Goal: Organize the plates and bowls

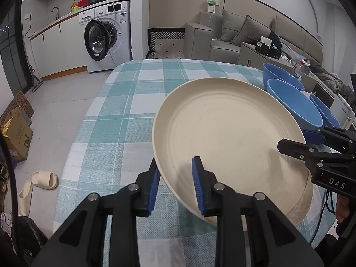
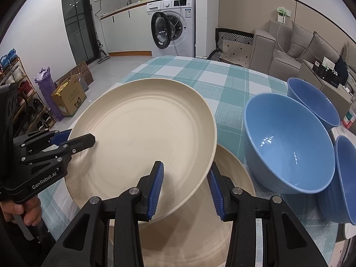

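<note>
We see a pale tiled floor [image 2: 111, 71], a white washing machine [image 2: 175, 22] with its door open beside the kitchen counter [image 2: 124, 7], and a grey sofa [image 1: 240, 33] against beige wall panels [image 1: 178, 0].

My left claw [image 1: 175, 185] and my right claw [image 2: 184, 194] held the upper plate [image 2: 142, 129] by opposite rims, above a second plate [image 2: 235, 173] lying on the table [image 1: 124, 102]. Three bowls [image 2: 289, 146] sat along the table's right edge.
</note>
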A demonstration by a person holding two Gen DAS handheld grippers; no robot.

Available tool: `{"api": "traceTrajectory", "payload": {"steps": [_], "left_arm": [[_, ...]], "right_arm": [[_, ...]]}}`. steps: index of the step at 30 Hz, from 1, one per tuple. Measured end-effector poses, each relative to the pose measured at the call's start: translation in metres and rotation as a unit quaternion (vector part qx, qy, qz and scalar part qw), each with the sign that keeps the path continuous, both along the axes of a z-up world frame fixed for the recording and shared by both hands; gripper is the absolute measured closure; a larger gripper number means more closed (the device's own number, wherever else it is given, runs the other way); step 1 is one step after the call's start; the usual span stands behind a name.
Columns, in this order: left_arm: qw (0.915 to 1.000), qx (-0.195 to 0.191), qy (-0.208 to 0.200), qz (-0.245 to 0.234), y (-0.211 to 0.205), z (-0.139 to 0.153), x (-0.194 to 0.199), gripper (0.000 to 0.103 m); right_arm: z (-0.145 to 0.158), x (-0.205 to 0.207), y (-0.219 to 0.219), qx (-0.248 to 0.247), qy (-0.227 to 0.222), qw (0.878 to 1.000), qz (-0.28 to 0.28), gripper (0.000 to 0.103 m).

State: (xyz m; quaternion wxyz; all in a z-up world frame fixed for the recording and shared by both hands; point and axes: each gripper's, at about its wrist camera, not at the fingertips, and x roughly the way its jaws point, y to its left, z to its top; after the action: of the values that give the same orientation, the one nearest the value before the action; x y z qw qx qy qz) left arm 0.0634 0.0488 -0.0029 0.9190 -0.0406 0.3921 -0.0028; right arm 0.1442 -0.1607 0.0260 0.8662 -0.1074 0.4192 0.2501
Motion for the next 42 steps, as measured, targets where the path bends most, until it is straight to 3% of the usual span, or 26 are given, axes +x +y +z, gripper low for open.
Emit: {"api": "traceTrajectory", "payload": {"steps": [22, 39, 42], "left_arm": [[0.9987, 0.027, 0.013, -0.042, -0.046, -0.012, -0.002, 0.076], [0.9976, 0.039, 0.022, -0.052, -0.059, -0.018, -0.003, 0.076], [0.9972, 0.043, 0.024, -0.057, -0.061, -0.019, -0.003, 0.075]], "right_arm": [[-0.014, -0.015, -0.050, 0.012, 0.008, 0.999, -0.036, 0.061], [-0.021, -0.023, -0.061, 0.012, 0.012, 0.999, -0.035, 0.061], [-0.025, -0.024, -0.060, 0.006, 0.016, 0.999, -0.033, 0.055]]}}
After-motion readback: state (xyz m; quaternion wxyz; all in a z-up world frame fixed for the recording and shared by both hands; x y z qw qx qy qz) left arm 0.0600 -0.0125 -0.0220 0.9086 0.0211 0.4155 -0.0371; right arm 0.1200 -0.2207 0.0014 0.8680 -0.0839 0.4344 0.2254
